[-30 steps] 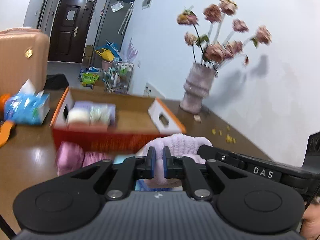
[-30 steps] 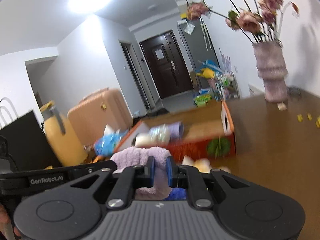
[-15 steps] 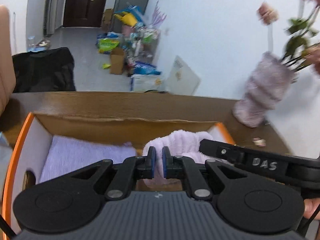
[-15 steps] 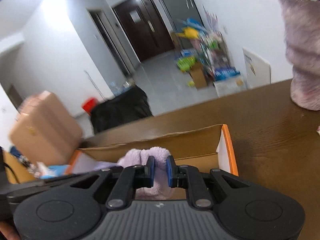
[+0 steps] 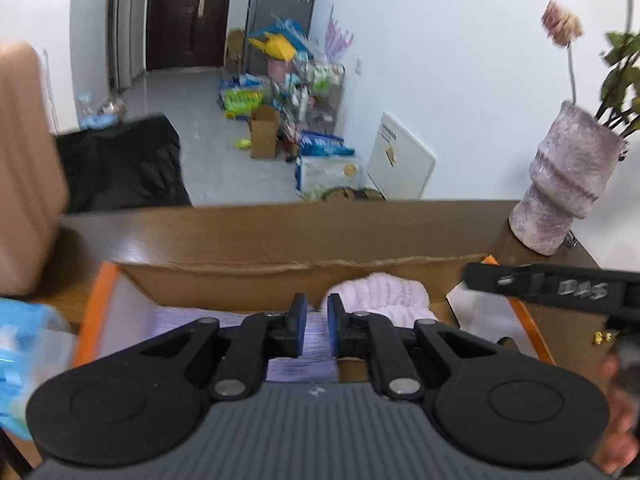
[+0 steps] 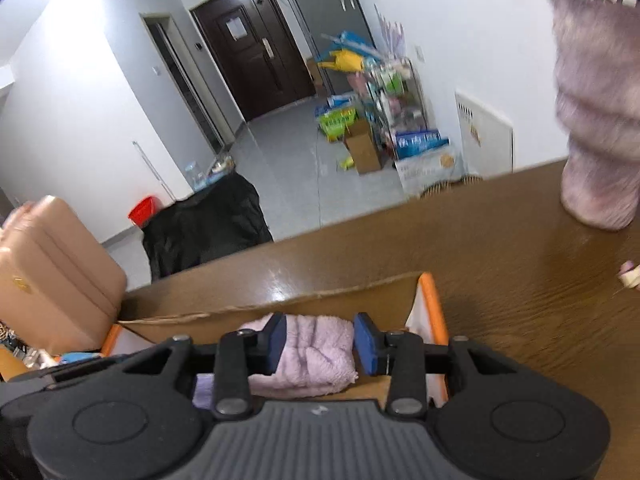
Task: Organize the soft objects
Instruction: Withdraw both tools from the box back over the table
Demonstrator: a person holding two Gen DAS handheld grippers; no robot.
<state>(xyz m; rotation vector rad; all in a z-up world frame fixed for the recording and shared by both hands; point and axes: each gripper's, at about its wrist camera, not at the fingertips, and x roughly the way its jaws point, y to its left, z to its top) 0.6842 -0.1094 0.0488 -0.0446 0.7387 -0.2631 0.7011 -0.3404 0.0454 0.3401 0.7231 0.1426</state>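
Note:
A fluffy lilac towel [image 6: 312, 352] lies in the right end of an orange-rimmed cardboard box [image 6: 430, 308]. My right gripper [image 6: 320, 342] straddles it, jaws opening, pads standing off the towel's sides. In the left wrist view the same towel [image 5: 380, 296] sits just right of my left gripper [image 5: 317, 328]. Its jaws are opening by a narrow gap with nothing pressed between them. A flat lavender cloth [image 5: 316, 360] shows through that gap on the floor of the box [image 5: 280, 268]. The right gripper's black body [image 5: 560, 288] crosses the right side of the left wrist view.
The box stands on a brown wooden table [image 6: 520, 280]. A fuzzy pink vase [image 5: 564, 200] with flowers stands at the table's far right corner. A tan suitcase [image 5: 24, 168] is on the left and a blue tissue pack [image 5: 24, 344] beside the box. Beyond the table lie a black bag [image 5: 120, 164] and floor clutter.
Both grippers carried the lilac towel forward from in front of the box to over its inside. Their jaws, shut on the towel before, have now parted and the towel rests in the box.

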